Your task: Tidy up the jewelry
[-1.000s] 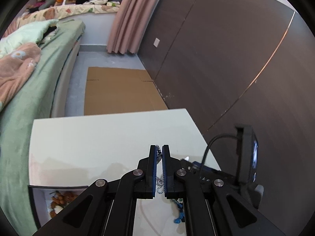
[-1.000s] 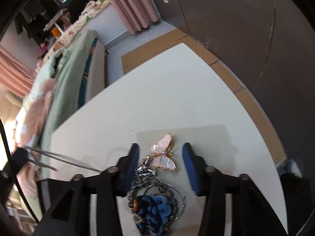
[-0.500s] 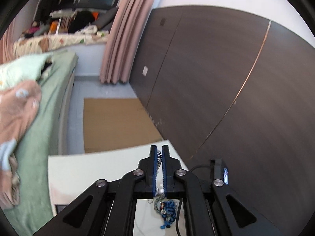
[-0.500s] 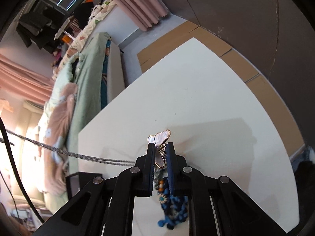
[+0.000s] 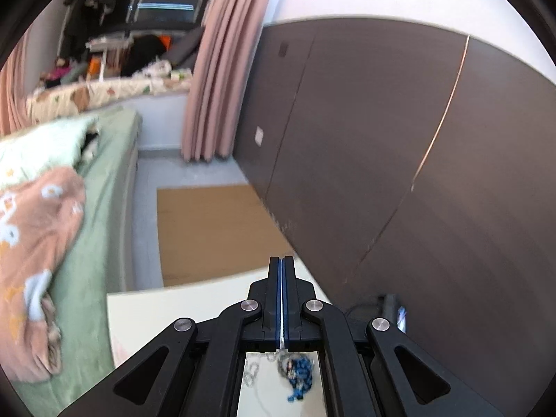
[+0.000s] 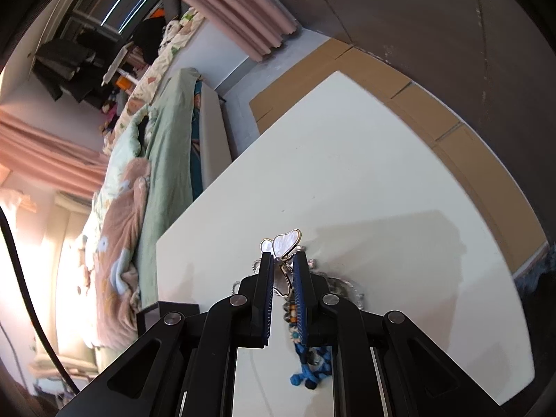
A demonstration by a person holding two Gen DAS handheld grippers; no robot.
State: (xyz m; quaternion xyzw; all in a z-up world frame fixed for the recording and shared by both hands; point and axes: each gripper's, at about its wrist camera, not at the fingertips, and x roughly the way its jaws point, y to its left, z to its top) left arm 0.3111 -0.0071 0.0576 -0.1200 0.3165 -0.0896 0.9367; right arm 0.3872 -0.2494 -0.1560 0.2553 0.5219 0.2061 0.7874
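Jewelry lies in one tangled heap on the white table (image 6: pixel 382 180), which explains the two-handed approach. Right gripper (image 6: pixel 283 271) is clamped on the butterfly pendant (image 6: pixel 283 243), wings protruding above the pads, apparently to draw it free of the blue beaded piece (image 6: pixel 309 371) and silver chain (image 6: pixel 344 285) beneath. Left gripper (image 5: pixel 281 299) has its jaws pressed together; a thin silvery line runs between the pads, likely a chain strand, though this cannot be confirmed. The heap (image 5: pixel 295 371) sits below it.
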